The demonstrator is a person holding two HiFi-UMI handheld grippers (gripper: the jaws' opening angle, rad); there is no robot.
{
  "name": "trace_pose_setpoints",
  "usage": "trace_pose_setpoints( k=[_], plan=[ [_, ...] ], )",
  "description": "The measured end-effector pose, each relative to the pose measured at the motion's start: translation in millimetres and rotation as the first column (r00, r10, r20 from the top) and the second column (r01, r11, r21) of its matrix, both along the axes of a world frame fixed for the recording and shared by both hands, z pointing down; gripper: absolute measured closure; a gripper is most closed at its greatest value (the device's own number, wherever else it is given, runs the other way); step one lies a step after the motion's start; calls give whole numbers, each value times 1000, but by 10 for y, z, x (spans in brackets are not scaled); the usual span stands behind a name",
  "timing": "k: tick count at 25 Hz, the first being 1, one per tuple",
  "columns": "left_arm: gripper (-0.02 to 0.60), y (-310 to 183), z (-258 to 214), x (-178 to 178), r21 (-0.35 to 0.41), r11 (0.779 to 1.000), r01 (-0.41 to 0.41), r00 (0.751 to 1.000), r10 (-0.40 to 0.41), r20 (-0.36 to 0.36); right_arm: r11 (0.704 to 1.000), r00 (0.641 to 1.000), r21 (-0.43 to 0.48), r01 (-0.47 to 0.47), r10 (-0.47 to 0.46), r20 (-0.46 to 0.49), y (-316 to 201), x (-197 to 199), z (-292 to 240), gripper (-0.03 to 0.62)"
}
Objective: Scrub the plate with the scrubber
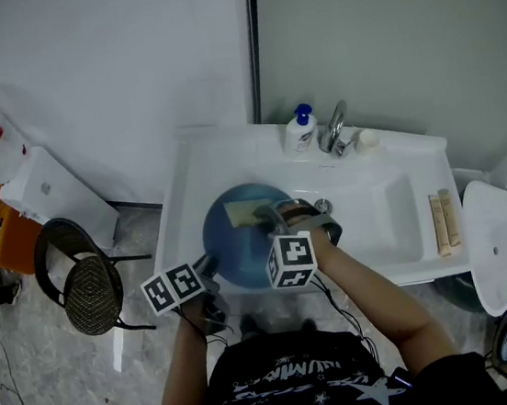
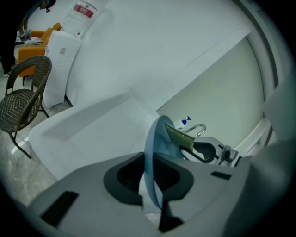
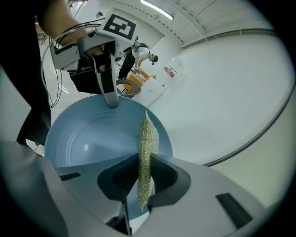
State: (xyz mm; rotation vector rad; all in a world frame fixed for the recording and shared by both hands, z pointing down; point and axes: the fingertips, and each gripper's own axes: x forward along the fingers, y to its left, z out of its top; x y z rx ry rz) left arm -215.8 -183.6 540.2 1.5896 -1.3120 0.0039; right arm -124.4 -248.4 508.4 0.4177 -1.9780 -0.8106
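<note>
A round blue plate (image 1: pixel 241 245) is held tilted over the left part of the white sink (image 1: pixel 377 227). My left gripper (image 1: pixel 208 266) is shut on its near rim; in the left gripper view the plate (image 2: pixel 151 152) stands edge-on between the jaws of the left gripper (image 2: pixel 150 179). My right gripper (image 1: pixel 269 215) is shut on a flat yellow-green scrubber (image 1: pixel 241 213), which lies against the plate's upper face. In the right gripper view the scrubber (image 3: pixel 146 152) sticks up from the right gripper (image 3: pixel 144 179) over the plate's hollow (image 3: pixel 88 139), with the left gripper (image 3: pixel 108 92) clamped on the far rim.
A soap pump bottle (image 1: pixel 300 131) and a chrome faucet (image 1: pixel 334 128) stand at the sink's back. Two tubes (image 1: pixel 444 218) lie on its right ledge. A wire chair (image 1: pixel 83 279) stands to the left, a white lid (image 1: pixel 504 243) to the right.
</note>
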Motion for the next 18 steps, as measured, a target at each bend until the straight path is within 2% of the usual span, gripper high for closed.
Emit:
trace_pose_setpoints(
  k=[5,9,18],
  plan=[
    [532,6,-86,42,24,1000,-11,1000,12,-10,999,999,15,-43,43,-18,-65,-62,34,520],
    [532,-10,-135,10,40,999,-10,1000,10,-14,999,999,34,-24,26,-45,-36,-102,107,520],
    [532,-9,-79,9,24,1000,-16,999,17,-33,1000,998,-10,5,-6,-69,69,-88,212,520]
  ],
)
